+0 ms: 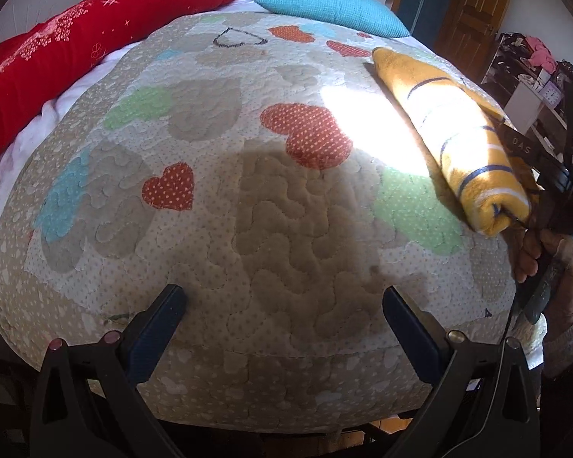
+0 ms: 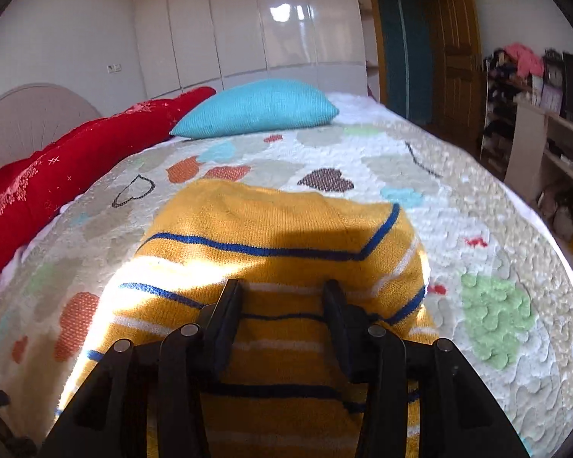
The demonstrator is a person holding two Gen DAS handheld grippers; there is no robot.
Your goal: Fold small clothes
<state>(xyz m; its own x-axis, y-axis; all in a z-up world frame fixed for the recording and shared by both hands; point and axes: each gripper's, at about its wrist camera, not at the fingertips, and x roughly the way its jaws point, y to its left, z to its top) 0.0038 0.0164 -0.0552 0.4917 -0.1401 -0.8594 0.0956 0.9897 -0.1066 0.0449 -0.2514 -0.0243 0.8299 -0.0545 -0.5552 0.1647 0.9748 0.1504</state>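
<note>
A folded yellow sweater with blue and white stripes (image 1: 454,133) lies on the quilt at the right in the left wrist view. It fills the lower middle of the right wrist view (image 2: 279,244). My right gripper (image 2: 282,290) has its fingers around the near end of the sweater, jaws partly closed on the thick fold; it also shows in the left wrist view (image 1: 531,191) at the sweater's end. My left gripper (image 1: 282,297) is open and empty over bare quilt, well left of the sweater.
The bed carries a quilt with heart patches (image 1: 210,198). A red blanket (image 1: 76,49) lies along the far left side and a turquoise pillow (image 1: 332,7) at the head. Shelves with clutter (image 2: 546,122) and a wooden door (image 2: 454,49) stand to the right.
</note>
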